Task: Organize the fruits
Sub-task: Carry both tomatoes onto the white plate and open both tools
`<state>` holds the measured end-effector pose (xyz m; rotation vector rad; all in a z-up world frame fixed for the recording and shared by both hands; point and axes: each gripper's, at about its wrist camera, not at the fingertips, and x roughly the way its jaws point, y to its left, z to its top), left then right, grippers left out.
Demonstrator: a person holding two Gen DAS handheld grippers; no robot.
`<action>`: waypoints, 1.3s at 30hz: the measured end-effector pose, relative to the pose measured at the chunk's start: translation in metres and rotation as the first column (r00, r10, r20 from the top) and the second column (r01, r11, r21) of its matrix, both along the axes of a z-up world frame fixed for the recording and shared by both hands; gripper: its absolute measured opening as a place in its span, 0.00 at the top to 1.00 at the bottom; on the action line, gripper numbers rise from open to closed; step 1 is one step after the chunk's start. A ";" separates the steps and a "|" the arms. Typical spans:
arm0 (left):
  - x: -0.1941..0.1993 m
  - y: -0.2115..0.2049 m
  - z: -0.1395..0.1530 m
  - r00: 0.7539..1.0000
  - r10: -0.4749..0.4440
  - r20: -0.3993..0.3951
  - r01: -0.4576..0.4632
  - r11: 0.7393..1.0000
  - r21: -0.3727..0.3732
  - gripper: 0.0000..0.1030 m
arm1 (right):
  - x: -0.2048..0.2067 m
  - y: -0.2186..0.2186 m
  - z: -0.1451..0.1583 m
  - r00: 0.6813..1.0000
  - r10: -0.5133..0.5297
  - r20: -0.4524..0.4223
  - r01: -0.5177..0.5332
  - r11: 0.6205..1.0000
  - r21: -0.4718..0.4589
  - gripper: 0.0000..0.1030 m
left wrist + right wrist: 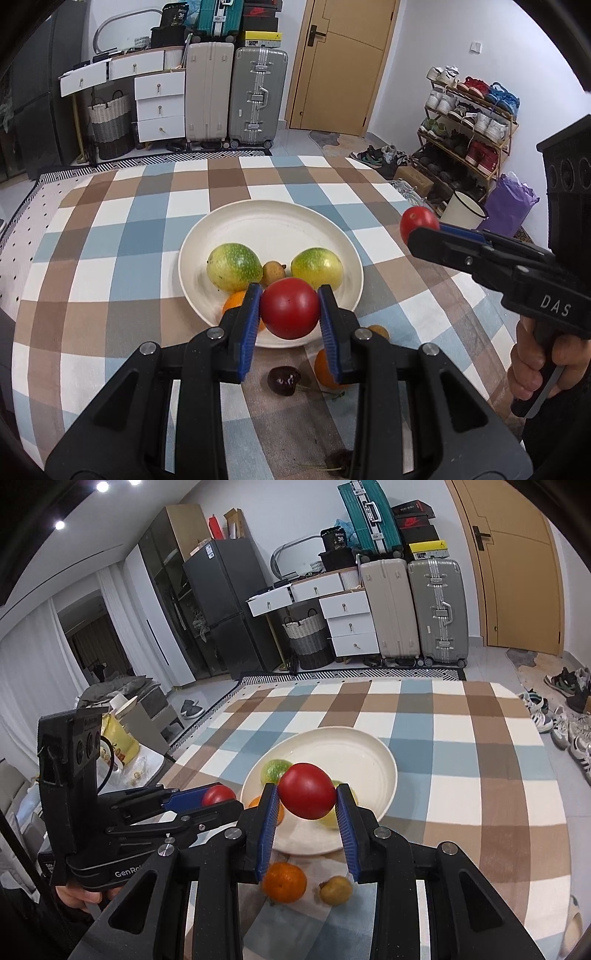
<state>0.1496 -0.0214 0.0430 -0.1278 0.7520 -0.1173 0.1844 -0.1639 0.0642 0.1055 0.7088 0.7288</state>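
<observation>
In the left wrist view my left gripper [290, 292] is shut on a red tomato [290, 314], held just above the near rim of a white plate [273, 221]. The plate holds two green fruits [233, 266] [317, 266], a small brown fruit [273, 272] and an orange [233, 302] half hidden by my finger. My right gripper [306, 791] is shut on a second red tomato [306, 794], also in the air over the plate's [354, 746] near side. Each gripper appears in the other's view: right gripper [424, 230], left gripper [221, 797].
On the checked cloth [110, 236] in front of the plate lie an orange [284, 881], a small brown fruit [336, 890] and two dark cherries [283, 380] [338, 461]. A hand [532, 369] grips the right tool. Beyond the table stand suitcases, drawers and a shoe rack [465, 122].
</observation>
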 end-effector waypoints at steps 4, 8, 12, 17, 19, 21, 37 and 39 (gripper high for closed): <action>0.008 0.002 0.004 1.000 0.004 0.010 -0.004 1.000 0.001 0.73 | 0.011 0.002 0.005 1.000 0.002 0.011 -0.002 1.000 -0.004 0.69; 0.015 0.003 0.005 1.000 0.007 0.007 -0.007 1.000 0.002 0.73 | 0.020 0.004 0.003 1.000 0.006 0.005 -0.006 1.000 -0.013 0.69; 0.028 0.004 0.002 1.000 0.007 -0.002 -0.007 1.000 0.006 0.73 | 0.029 0.006 -0.005 1.000 0.002 -0.009 -0.002 1.000 -0.022 0.69; 0.041 0.001 -0.009 1.000 0.004 -0.020 -0.003 1.000 0.008 0.73 | 0.038 0.007 -0.015 1.000 -0.002 -0.025 0.001 0.999 -0.037 0.69; 0.045 -0.001 -0.014 1.000 -0.002 -0.031 0.002 1.000 0.008 0.73 | 0.041 0.007 -0.020 1.000 -0.005 -0.031 0.004 0.999 -0.043 0.69; 0.049 -0.002 -0.020 0.999 -0.004 -0.044 0.005 1.000 0.007 0.73 | 0.046 0.007 -0.025 0.999 -0.011 -0.036 0.009 0.999 -0.051 0.69; 0.063 -0.014 -0.050 0.995 -0.024 -0.095 0.028 0.999 0.035 0.73 | 0.069 0.011 -0.064 0.996 -0.044 -0.079 0.036 0.994 -0.103 0.69; 0.065 -0.014 -0.052 0.995 -0.025 -0.101 0.029 0.999 0.037 0.73 | 0.071 0.012 -0.068 0.996 -0.046 -0.080 0.037 0.993 -0.112 0.69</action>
